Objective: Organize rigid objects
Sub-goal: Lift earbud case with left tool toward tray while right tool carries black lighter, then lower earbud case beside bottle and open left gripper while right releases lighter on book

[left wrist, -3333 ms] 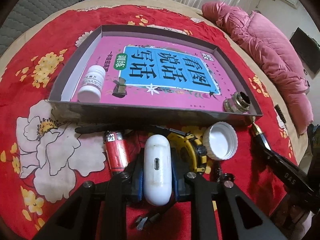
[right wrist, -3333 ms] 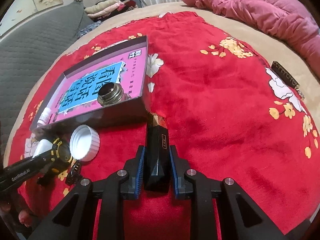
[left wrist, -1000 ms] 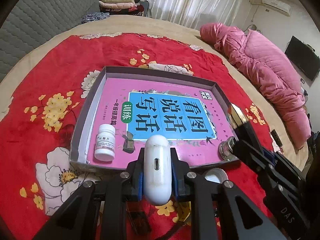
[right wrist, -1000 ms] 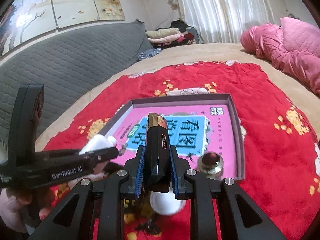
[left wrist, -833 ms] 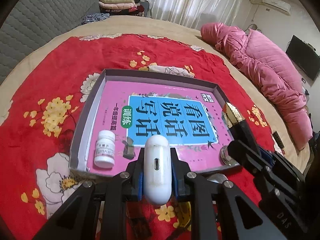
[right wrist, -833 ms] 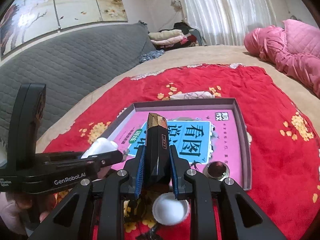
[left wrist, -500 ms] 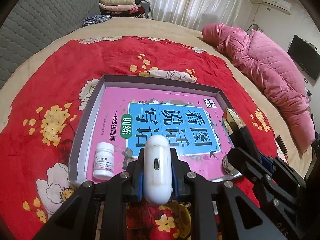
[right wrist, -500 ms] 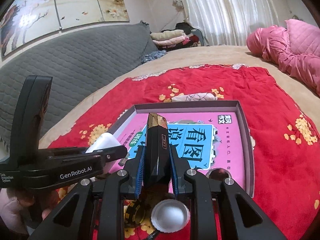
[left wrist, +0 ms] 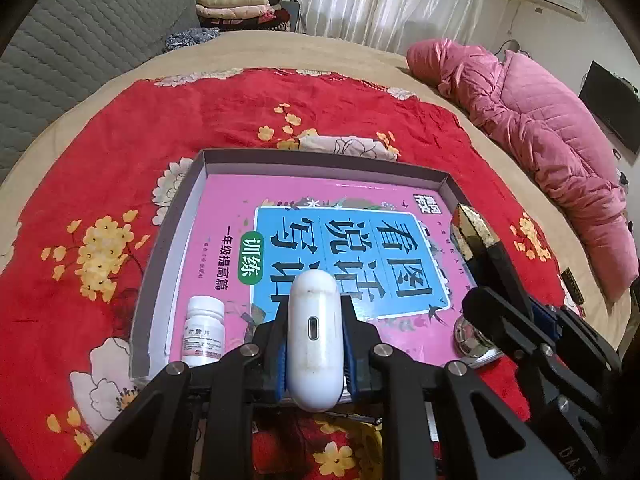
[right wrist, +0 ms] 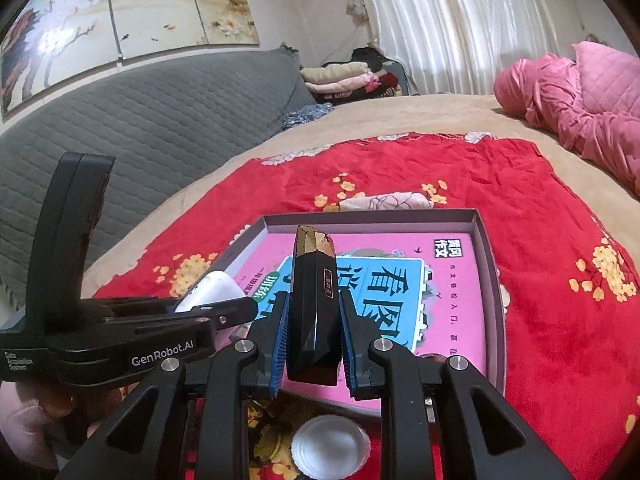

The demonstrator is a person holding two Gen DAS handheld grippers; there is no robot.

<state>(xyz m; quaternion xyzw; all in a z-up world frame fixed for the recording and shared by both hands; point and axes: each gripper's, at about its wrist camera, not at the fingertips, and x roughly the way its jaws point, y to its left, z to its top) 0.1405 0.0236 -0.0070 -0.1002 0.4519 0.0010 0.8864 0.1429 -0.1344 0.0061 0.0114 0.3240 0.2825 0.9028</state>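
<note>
Tray (left wrist: 172, 240) on the bed already holds a bottle (left wrist: 205, 330) and a metal piece (left wrist: 470, 338); my left fingers (left wrist: 315, 344) clamp a white case (left wrist: 314, 340), my right fingers (right wrist: 313, 332) a black bar (right wrist: 314, 308), both above it, unplaced.

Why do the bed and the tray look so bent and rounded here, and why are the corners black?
Left wrist view: a fisheye lens bows the tray walls and curves the red blanket; corners fall outside its round image. Right wrist view: same bending, with the curtain washed out by daylight.
</note>
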